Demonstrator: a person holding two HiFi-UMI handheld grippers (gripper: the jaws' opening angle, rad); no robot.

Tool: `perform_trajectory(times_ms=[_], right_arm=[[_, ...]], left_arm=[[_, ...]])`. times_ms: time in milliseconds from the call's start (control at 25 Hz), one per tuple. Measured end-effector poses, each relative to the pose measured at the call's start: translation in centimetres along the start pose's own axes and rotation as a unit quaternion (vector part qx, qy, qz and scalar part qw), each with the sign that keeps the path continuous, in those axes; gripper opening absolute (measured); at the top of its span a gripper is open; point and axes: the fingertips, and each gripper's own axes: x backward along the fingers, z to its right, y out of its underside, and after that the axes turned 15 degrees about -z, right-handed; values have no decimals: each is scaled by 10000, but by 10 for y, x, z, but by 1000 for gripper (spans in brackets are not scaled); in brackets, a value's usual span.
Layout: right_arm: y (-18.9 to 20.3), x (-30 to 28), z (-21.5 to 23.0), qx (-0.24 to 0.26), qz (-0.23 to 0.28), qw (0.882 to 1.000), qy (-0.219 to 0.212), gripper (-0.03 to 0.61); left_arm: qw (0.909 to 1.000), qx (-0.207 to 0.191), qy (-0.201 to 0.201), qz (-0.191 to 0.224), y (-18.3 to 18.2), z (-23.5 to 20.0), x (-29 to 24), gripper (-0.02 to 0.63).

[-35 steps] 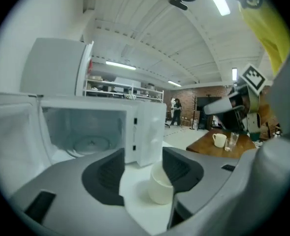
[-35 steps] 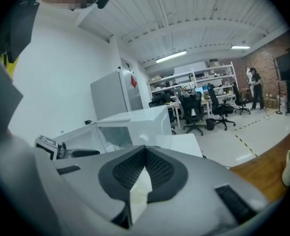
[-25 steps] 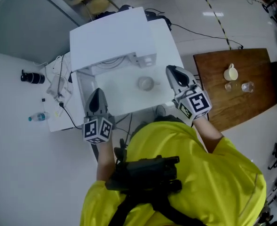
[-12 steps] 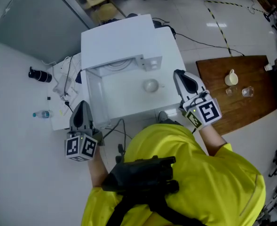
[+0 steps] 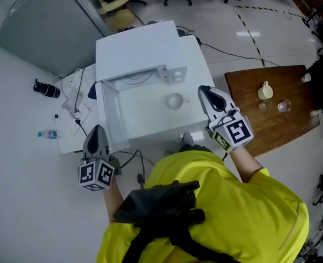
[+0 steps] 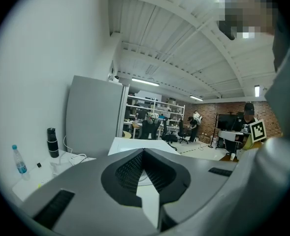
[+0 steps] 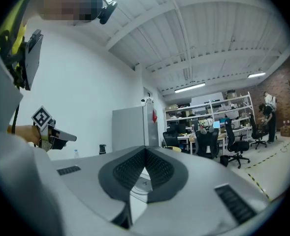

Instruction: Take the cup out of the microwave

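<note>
White table against a pale wall, polished light floor, office chairs far behind.

- Microwave: plain white box with flat matte panels and square edges. The front was open, with a side panel standing up just right of the left fingers.
- Cup: small, round and pale, with a faintly translucent rim. It sat upright on the microwave's white floor, between the two pairs of fingers. It was near the right fingers, on their left and not touching them, and well apart from the left pair.
- Left fingers: grey moulded shells with black ribbed pads. The tips were pressed together with nothing between them; only white surface showed through the notch below. They hung outside the box, off its left front corner.
- Right fingers: same build, tips together and empty, at the box's right front edge.
- Left of the left fingers: loose cables, a black cylindrical flask, and a clear plastic bottle with a blue cap.
- Right of the right fingers: a dark brown wood-grain table carrying a cream mug and a clear glass.
- Beyond the left fingers: a tall flat grey panel with a smooth face.
- Person's yellow shirt filled the near edge, behind both pairs of fingers.
</note>
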Motion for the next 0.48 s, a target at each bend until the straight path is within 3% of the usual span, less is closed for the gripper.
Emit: perform_trajectory(times_ms=[480], right_arm=[[11, 3, -16, -96, -123, 9999, 39, 5]], left_arm=[[9999, 44, 144, -42, 6, 4, 3, 0]])
